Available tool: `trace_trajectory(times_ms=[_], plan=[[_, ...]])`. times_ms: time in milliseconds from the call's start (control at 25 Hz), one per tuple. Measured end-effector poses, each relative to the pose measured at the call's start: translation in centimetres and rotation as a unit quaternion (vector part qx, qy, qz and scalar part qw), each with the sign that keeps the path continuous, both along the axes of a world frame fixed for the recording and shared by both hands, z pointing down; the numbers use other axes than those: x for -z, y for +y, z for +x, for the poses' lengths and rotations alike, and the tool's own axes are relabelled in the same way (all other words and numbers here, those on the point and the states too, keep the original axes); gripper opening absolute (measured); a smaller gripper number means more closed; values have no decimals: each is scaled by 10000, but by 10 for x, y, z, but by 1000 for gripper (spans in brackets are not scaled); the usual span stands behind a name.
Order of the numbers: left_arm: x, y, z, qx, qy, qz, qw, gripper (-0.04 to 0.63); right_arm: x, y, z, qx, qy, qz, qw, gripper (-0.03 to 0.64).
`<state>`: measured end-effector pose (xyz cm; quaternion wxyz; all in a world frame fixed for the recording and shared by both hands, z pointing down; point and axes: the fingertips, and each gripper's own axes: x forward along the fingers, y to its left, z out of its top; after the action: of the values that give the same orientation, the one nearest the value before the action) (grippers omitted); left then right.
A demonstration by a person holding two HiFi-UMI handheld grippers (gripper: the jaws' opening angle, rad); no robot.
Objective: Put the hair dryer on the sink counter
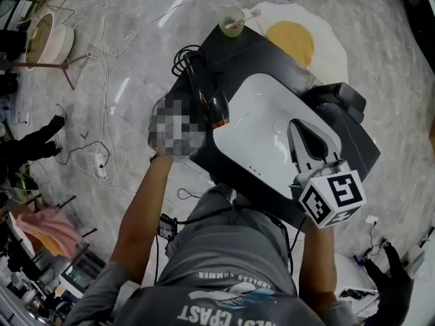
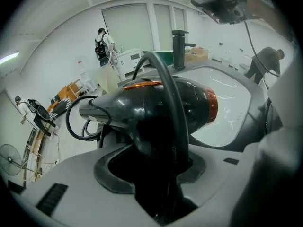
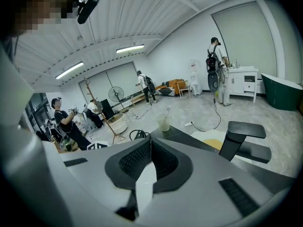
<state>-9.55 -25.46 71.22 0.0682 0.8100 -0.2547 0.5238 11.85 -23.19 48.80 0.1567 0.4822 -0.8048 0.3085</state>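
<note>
Spanning the middle of the head view, the dark worktop [image 1: 272,60] is seen with a white basin [image 1: 265,131] sunk into it; bare dark surface is left mainly at the far corner, where a green cup [image 1: 232,22] stands, and along the left edge. The hair dryer [image 1: 209,95] is held over that left edge. Its barrel is laid along the edge, the orange-ringed nozzle is turned toward the person and reaches over the basin's rim, and the rear end is turned toward the coiled cord [image 1: 183,58]. Whether the barrel already rests on the worktop cannot be told. In the left gripper view the handle is seen pinched, together with a strand of cord, between the fingers [image 2: 111,176] of the left gripper [image 2: 151,174], so the barrel stands crosswise above them. The right gripper [image 1: 299,131] is held over the basin's right side, well apart from the dryer, its fingers pressed together on nothing. The setting-down is therefore judged to fall to the left gripper, with the bare worktop lying just beyond and below the barrel, away from the basin.
</note>
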Motion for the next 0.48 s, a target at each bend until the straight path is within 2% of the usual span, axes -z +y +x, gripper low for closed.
trace_trajectory(times_ms=[320,480], plan=[[-3,0,0,33,-17,71,10000,206,0,3,-1,19,-29,25,10000,32],[-5,3,0,62,31,-37,10000,211,0,4,-1,0,-16,3,10000,32]])
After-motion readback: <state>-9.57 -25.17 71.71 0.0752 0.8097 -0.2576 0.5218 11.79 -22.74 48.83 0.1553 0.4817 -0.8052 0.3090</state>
